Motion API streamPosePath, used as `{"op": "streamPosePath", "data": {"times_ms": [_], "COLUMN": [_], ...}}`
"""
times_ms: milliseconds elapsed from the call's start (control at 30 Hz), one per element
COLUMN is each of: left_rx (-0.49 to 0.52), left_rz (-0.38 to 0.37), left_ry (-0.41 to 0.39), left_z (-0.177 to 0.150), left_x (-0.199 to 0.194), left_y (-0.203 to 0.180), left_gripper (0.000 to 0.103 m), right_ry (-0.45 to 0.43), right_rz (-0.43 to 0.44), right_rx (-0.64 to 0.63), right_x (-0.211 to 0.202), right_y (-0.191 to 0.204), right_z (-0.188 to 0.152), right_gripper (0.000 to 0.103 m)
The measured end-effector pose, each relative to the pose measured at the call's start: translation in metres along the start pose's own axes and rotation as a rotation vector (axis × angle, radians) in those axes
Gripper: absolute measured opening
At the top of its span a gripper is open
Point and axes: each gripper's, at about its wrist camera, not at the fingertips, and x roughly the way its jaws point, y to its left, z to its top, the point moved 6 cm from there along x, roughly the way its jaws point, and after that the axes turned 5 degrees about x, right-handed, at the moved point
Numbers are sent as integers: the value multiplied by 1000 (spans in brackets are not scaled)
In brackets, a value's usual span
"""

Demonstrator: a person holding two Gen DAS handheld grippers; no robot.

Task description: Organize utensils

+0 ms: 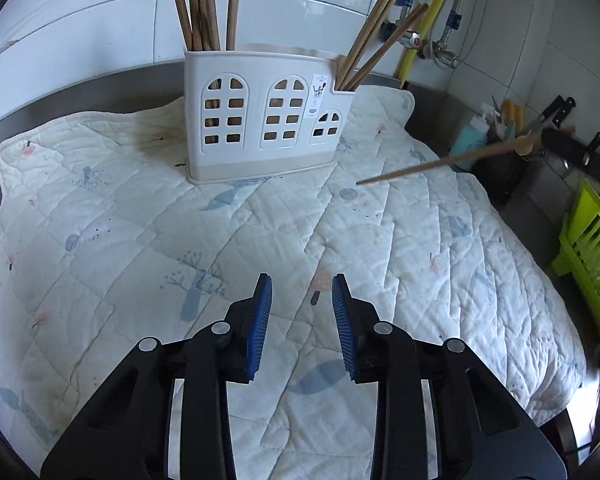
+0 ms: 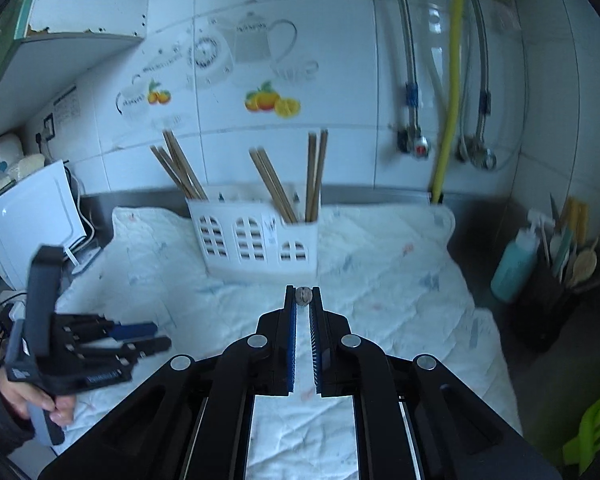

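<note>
A white plastic utensil holder with arched cut-outs stands at the back of a quilted white cloth; it also shows in the right wrist view. Several wooden chopsticks stand in its left part and a few more in its right part. My left gripper is open and empty above the cloth's front. My right gripper is shut on one wooden chopstick, seen end-on between the pads and pointing at the holder. The left gripper also shows at the left of the right wrist view.
A teal bottle and a dark pot of kitchen tools stand at the right by the wall. A green rack sits at the right edge. A white appliance stands at the left. Pipes run down the tiled wall.
</note>
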Motion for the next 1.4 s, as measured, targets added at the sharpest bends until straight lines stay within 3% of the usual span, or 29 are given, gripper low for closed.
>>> {"op": "streamPosePath", "data": {"times_ms": [100,367,600,900,1100,1400], "left_rx": [2,9,48,75,76,68], "left_rz": [-2,16,14,19,28,42], "left_ry": [-7,-68,-129,-159,-153,-139], "left_z": [4,40,94,147,163,163], "left_x": [-1,-19,-35,-34,-29,-24], "left_y": [1,9,11,10,16,19], "left_gripper": [26,26,26,26,26,28], "right_ry": [-24,-96,-47,89,191,187], "right_rz": [22,14,-26,-11,6,43], "right_rx": [-21,-114,-195,-202,-164,-115], "right_x": [-6,-15,4,52,94,110], "right_y": [6,21,29,30,25,20], "right_z": [21,85,124,142,145,144], "right_gripper": [6,6,6,6,6,13]}}
